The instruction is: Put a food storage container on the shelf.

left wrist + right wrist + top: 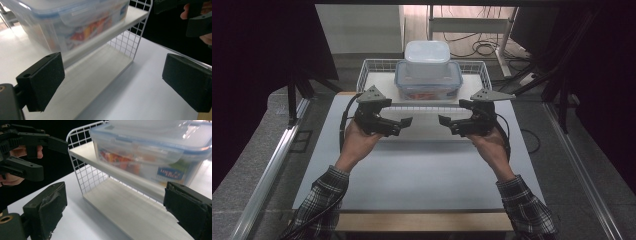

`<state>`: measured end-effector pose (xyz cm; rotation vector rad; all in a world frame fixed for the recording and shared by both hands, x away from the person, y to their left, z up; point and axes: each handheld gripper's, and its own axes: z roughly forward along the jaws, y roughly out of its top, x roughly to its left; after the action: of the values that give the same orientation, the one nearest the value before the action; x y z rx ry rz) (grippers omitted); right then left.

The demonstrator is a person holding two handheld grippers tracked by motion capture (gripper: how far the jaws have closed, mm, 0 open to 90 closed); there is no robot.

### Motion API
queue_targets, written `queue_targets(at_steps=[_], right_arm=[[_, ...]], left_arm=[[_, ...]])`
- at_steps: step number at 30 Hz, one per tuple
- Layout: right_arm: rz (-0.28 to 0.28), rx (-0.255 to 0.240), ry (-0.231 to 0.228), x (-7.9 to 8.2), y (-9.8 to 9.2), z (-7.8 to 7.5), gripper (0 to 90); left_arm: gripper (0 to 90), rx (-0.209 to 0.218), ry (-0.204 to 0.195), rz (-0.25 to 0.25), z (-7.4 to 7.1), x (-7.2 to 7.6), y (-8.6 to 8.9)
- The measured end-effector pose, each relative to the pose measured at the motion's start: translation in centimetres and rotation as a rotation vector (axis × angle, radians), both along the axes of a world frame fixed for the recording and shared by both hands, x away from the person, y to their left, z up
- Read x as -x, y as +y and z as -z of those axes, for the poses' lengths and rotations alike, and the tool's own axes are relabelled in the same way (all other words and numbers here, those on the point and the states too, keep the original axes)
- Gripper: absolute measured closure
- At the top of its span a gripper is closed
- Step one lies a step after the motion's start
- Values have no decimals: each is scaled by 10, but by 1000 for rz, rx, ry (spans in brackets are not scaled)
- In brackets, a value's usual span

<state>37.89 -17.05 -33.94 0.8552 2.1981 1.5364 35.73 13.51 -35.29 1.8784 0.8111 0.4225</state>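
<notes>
A clear plastic food container with a blue-rimmed lid (428,80) stands on the upper shelf of a white wire rack (373,79) at the table's far end. A smaller clear container (427,51) is stacked on its lid. The big container (75,22) (155,152) has colourful contents. My left gripper (408,122) is open, held above the table just in front of the rack, pointing right. My right gripper (443,120) is open too, facing it, pointing left. Both hold nothing. In the left gripper view the pads (41,82) frame the rack's lower shelf (100,72).
The white table top (422,170) stretches from the rack to the wooden front edge (422,221). Dark curtains flank both sides. Metal rails (272,165) run along the floor. Cables and a desk frame (472,30) lie behind the rack.
</notes>
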Motion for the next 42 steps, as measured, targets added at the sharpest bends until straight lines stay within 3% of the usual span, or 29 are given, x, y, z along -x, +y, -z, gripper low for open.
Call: queue_targets(at_steps=[6,16,30,34,42], right_arm=[[-7,20,21,2,-1,15,45],[-16,45,41,4,-2,36,29],[4,60,58,11,-9,64,26],[2,82,50,14,-9,72,24],[7,97,69,21,-12,89,6]], left_arm=[[52,-4,28,3,18,2,-1],[46,-15,40,4,45,7,1],[52,17,64,8,79,23,8],[52,-22,68,-7,90,26,8],[47,-23,83,-4,107,36,12]])
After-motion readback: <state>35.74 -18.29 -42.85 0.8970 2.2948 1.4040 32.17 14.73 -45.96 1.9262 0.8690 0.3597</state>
